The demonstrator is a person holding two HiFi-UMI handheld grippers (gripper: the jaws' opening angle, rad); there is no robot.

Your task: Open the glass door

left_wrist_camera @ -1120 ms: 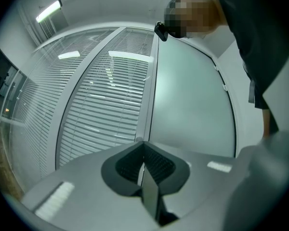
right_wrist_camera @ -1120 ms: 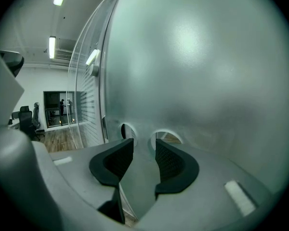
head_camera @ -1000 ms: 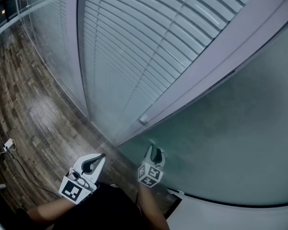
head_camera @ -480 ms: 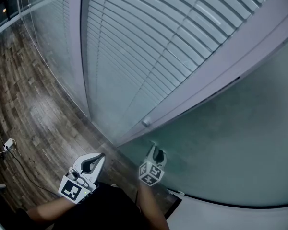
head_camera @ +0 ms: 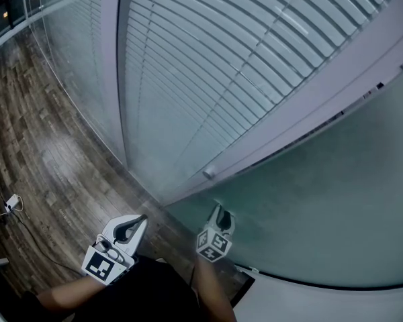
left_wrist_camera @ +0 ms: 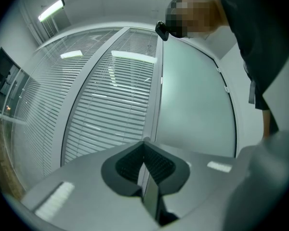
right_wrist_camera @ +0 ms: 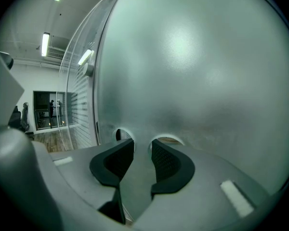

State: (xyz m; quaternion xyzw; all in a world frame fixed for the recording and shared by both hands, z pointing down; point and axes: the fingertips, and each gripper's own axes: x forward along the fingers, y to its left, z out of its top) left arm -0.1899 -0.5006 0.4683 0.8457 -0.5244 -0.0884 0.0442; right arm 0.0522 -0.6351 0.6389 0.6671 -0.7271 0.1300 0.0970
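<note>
Hard against the frosted glass door (head_camera: 322, 200), right gripper (head_camera: 219, 215) with tips at the pane, low near its left edge; jaws apart and just widened, nothing clasped between them, only frosted glass ahead. Left of the door and clear of it, left gripper (head_camera: 142, 219), jaws pressed together on nothing. Just above the right gripper, at the door's edge, one small round knob (head_camera: 208, 174). Beyond the door's left side, slatted blinds (head_camera: 208, 66) behind a glass partition, then wooden floor (head_camera: 40, 146) with one white plug (head_camera: 12, 202) and its cable. Counted: one door, two grippers, one knob.
</note>
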